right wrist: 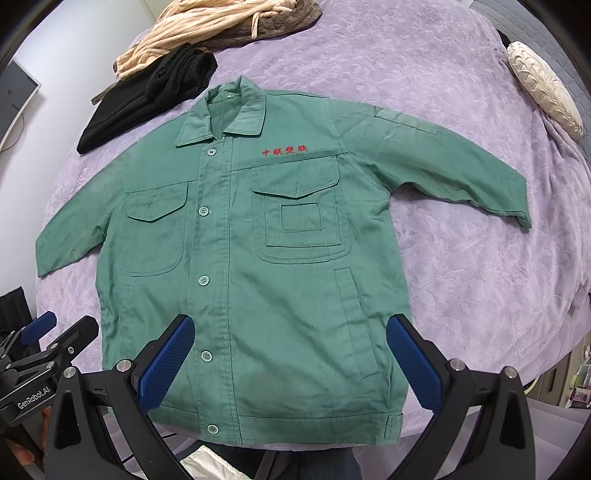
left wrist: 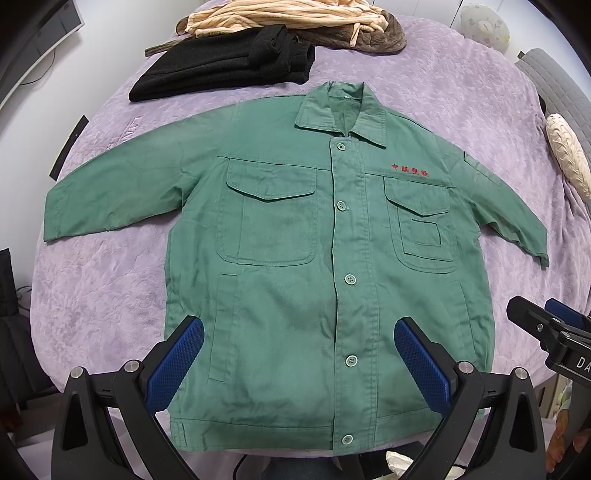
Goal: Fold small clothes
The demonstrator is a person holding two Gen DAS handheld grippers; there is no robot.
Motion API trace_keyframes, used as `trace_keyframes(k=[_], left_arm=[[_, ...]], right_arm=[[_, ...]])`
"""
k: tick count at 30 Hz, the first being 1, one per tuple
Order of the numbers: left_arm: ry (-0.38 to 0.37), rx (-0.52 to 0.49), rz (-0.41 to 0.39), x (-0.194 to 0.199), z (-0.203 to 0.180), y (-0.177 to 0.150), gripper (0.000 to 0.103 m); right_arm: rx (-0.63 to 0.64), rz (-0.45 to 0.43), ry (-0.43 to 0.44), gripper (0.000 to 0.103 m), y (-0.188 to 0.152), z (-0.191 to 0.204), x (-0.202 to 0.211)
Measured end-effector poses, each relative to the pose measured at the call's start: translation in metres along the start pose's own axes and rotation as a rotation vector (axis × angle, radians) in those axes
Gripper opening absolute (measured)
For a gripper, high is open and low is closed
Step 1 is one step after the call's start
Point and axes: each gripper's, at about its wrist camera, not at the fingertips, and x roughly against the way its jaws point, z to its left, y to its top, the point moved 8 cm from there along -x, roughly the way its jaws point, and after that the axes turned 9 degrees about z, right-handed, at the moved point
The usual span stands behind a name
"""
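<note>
Green jacket [left wrist: 295, 258] flat, front up on purple bed [left wrist: 110, 277], collar-to-hem axis running away from both gaping, empty tongs, left [left wrist: 299, 363] and right [right wrist: 291, 360], poised over hem.

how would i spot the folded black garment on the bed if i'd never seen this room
Start at the purple bedspread with the green jacket spread flat across it. Look past the jacket's collar, toward the far edge and to the left: the black garment lies there in a neat fold. Unlike the striped beige and brown heap behind it, it is plain, dark and flat.
</note>
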Motion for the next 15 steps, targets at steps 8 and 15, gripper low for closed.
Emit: trace_keyframes(k=[8,15], left_arm=[[0.050,-0.003,0.067,-0.0036,0.0050,-0.0047,0.103],[0.013,0.004,0.065,-0.0056,0.0045,-0.0055,0.103]], right_arm=[[-0.001,0.003,0.001,0.103,0.0010,0.0001,-0.0007],[-0.002,0.005,0.001,0.103,-0.0011,0.0005,-0.0020]])
